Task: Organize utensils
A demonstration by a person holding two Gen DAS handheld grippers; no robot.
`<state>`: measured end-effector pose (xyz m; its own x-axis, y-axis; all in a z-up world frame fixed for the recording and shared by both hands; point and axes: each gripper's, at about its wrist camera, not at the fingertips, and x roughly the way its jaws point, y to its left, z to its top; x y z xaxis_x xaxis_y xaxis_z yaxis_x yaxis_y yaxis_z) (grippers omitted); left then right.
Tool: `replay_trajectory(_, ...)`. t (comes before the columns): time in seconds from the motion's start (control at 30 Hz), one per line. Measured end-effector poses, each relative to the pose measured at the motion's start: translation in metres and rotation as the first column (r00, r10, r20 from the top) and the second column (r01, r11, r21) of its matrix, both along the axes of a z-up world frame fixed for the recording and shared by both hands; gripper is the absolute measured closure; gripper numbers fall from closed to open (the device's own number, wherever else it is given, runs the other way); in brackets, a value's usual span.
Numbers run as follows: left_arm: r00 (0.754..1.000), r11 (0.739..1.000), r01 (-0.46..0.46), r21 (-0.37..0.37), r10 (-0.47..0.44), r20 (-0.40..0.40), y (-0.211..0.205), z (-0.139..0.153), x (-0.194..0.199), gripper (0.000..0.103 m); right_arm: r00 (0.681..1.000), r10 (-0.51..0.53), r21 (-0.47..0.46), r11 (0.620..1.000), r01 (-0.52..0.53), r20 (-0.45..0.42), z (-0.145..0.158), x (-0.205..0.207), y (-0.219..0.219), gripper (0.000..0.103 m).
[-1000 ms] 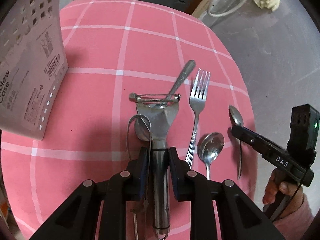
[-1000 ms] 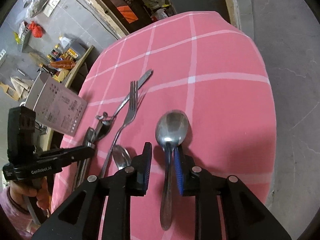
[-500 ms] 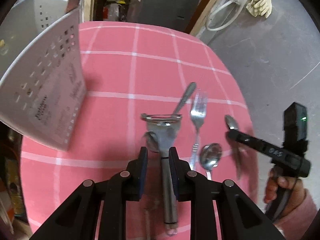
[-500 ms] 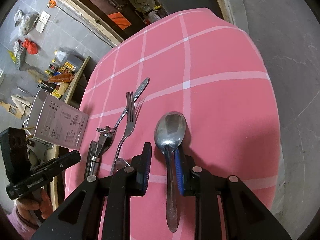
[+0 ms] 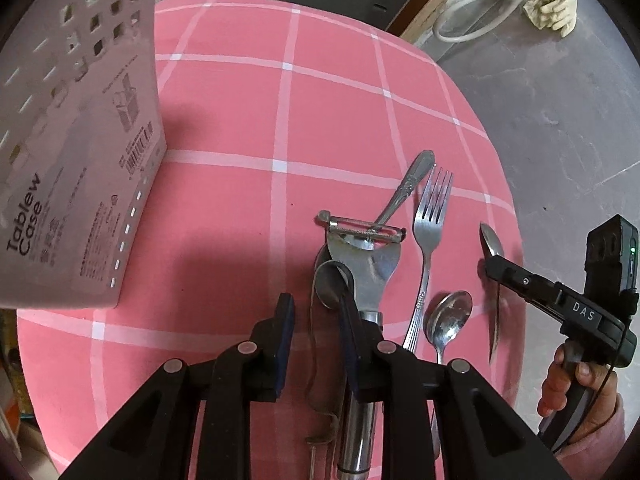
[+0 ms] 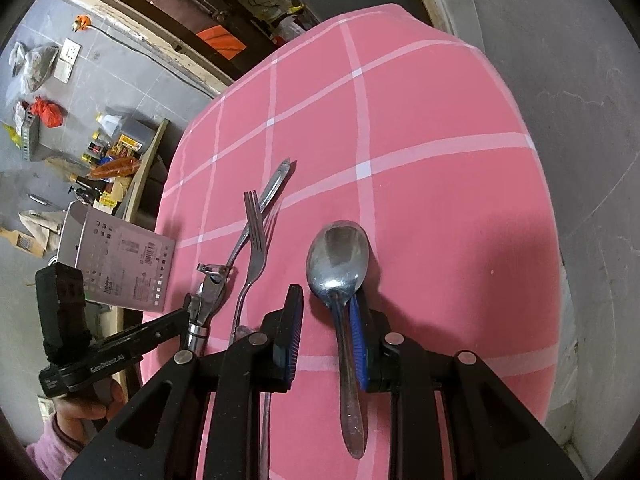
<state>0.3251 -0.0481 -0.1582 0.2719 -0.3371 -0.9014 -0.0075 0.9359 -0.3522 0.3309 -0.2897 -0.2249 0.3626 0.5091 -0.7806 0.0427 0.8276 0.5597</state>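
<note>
Right gripper (image 6: 326, 300) points steeply down at the table with its jaws at a narrow setting. The big spoon (image 6: 338, 252) runs up between them, its handle lying against the right-hand blue pad (image 6: 357, 340), while bare cloth shows between it and the other pad. It is bracketed, not clamped. Left gripper (image 5: 316, 304) is also narrow, with little but cloth in its gap. The peeler (image 5: 368, 264) sits just outside, its handle passing under the right-hand finger, so nothing is pinched there.

Everything rests on the pink checked tablecloth (image 5: 224, 120). The white perforated tableware case (image 5: 80, 160) stands at its left edge, well apart from the cutlery, and looks like the place the pieces should go. The peeler lies across a patterned-handled utensil (image 5: 412, 178). Just beside them lies the fork (image 5: 430, 232), then the small spoon (image 5: 448, 320) near the fork's handle.

The step in hand looks like picking up, one piece per gripper. For the spoon, I would centre the handle between both pads before closing, and take it near the neck so the bowl does not swing. For the peeler, the left jaws need to shift sideways until the handle sits squarely between the pads. Then lift straight up, so the blade end does not drag the utensil beneath it or nudge the fork.
</note>
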Motion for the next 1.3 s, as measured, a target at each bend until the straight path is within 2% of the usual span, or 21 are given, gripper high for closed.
replay_trajectory(0.33, 1.0, 0.992, -0.019, -0.122, 0.018, -0.003, 0.016, 0.007, -0.012, 0.08, 1.0, 0.005, -0.005, 1.0, -0.005, -0.008, -0.002, 0.002, 0.003, 0.083)
replay_trajectory(0.6, 1.0, 0.995, 0.003, -0.095, -0.005, -0.014, 0.008, 0.0, -0.006, 0.081, 1.0, -0.005, -0.025, 1.0, 0.004, -0.008, -0.003, 0.004, 0.008, 0.083)
replay_trajectory(0.7, 1.0, 0.996, 0.011, -0.091, -0.013, -0.022, 0.004, 0.0, 0.002, 0.081, 1.0, -0.006, -0.017, 1.0, 0.006, -0.01, -0.002, 0.007, 0.009, 0.072)
replay_trajectory(0.77, 0.999, 0.996, 0.008, -0.091, -0.011, -0.04, 0.003, -0.002, 0.009, 0.08, 1.0, -0.001, -0.016, 1.0, 0.001, -0.01, -0.001, 0.01, 0.013, 0.062)
replay_trajectory(0.87, 0.997, 0.998, 0.018, -0.056, -0.022, -0.069, -0.003, -0.002, 0.017, 0.08, 1.0, 0.006, -0.044, 0.999, -0.006, -0.014, 0.001, 0.013, 0.021, 0.058)
replay_trajectory(1.0, 0.994, 0.997, 0.065, -0.041, -0.068, -0.087, -0.016, -0.002, 0.021, 0.064, 1.0, -0.014, -0.029, 0.999, 0.014, -0.019, 0.001, 0.012, 0.017, 0.058)
replay_trajectory(1.03, 0.994, 0.997, 0.078, -0.023, -0.08, -0.08, -0.019, -0.002, 0.02, 0.063, 1.0, -0.023, -0.019, 1.0, 0.022, -0.02, 0.0, 0.012, 0.015, 0.06)
replay_trajectory(1.13, 0.993, 0.994, 0.108, 0.026, -0.107, -0.057, -0.027, -0.002, 0.017, 0.065, 0.999, -0.033, -0.045, 0.998, 0.032, -0.024, -0.001, 0.01, 0.012, 0.075)
replay_trajectory(1.17, 0.993, 0.994, 0.103, 0.025, -0.101, -0.054, -0.027, -0.002, 0.017, 0.066, 0.999, -0.035, -0.053, 0.998, 0.033, -0.023, -0.002, 0.009, 0.01, 0.082)
replay_trajectory(1.3, 0.996, 0.997, 0.075, -0.015, -0.076, -0.051, -0.019, -0.002, 0.016, 0.068, 0.998, -0.051, -0.03, 0.998, 0.051, -0.026, -0.005, 0.004, 0.001, 0.094)
